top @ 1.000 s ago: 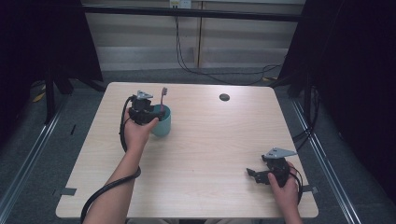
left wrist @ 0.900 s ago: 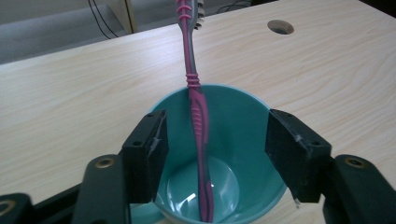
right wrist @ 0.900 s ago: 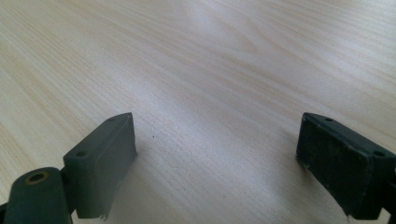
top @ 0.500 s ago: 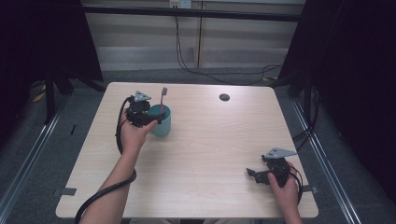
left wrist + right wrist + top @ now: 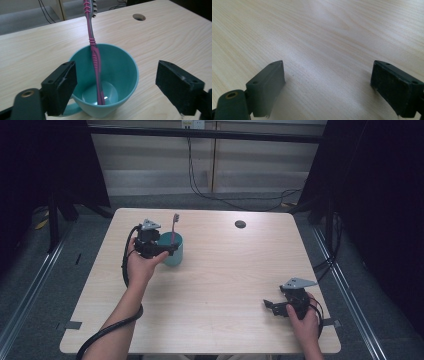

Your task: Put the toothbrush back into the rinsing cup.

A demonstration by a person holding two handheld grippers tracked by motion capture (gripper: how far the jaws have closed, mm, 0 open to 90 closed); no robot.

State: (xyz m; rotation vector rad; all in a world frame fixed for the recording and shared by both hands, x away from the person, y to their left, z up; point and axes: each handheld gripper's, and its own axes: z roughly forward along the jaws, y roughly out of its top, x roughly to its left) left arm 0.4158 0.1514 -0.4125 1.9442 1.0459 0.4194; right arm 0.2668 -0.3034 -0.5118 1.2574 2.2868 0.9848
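Observation:
A teal mug (image 5: pixel 175 255) stands on the wooden table (image 5: pixel 225 270) at the back left, with a pink toothbrush (image 5: pixel 174 226) leaning upright in it. My left gripper (image 5: pixel 167 249) hovers at the mug's near side. In the left gripper view its jaws have just been opening and stand wide on either side of the mug (image 5: pixel 133 72). They touch neither the mug nor the toothbrush (image 5: pixel 93 45). This left gripper (image 5: pixel 117 75) is open. My right gripper (image 5: pixel 272 306) rests near the front right edge, open over bare wood (image 5: pixel 327 77).
A round dark hole (image 5: pixel 240 224) sits in the tabletop at the back, right of the mug, also seen in the left gripper view as the hole (image 5: pixel 139 17). Cables trail from both grippers. Dark floor and rails surround the table.
The left hand has shifted only slightly beside the mug, and the toothbrush stands free in it. The right hand has not moved.

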